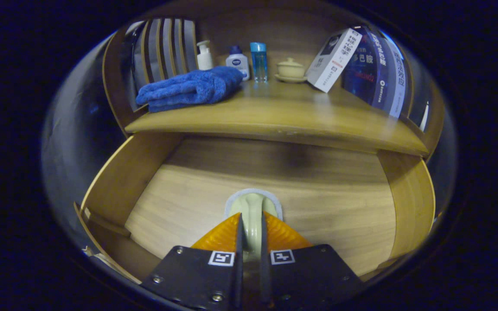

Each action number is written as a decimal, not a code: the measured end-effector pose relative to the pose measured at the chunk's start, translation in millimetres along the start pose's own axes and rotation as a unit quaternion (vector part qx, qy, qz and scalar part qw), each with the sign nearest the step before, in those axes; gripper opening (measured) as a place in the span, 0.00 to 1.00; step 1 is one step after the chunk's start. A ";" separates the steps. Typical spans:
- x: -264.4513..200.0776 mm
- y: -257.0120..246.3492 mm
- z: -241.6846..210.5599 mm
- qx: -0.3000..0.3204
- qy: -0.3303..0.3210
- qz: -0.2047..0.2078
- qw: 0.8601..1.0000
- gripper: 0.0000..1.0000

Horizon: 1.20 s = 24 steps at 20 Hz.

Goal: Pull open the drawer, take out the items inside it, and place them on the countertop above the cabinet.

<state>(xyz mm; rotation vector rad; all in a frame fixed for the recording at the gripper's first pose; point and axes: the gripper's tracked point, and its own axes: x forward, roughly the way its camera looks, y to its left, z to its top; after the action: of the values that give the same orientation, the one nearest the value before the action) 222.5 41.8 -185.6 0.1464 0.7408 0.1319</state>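
The wooden drawer (119, 181) stands pulled open below the countertop (283, 114). Inside it, a pale cream item with a light rim (253, 203) pokes out from between my orange fingers (221, 235), just above the drawer floor. My gripper (252, 224) is shut on this item, both pads pressing its sides. The lower part of the item is hidden behind the fingers. On the countertop lie a folded blue towel (188, 88), a white pump bottle (204, 56), a small white bottle with a blue cap (237, 61) and a clear blue bottle (258, 61).
A cream lidded cup on a saucer (290, 70) and a tilted white box (334, 59) stand on the countertop's right side, next to a dark blue book (378, 73). A slatted wooden side (162, 49) rises at the left. The drawer's walls (409, 194) close in on both sides.
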 end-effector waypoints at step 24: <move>-44.5 -20.0 200.1 -0.002 -0.219 -0.056 0.974 0.16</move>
<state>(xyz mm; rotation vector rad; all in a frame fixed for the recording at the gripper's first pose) 327.3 -2.6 -13.9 0.1239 0.3070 -0.0087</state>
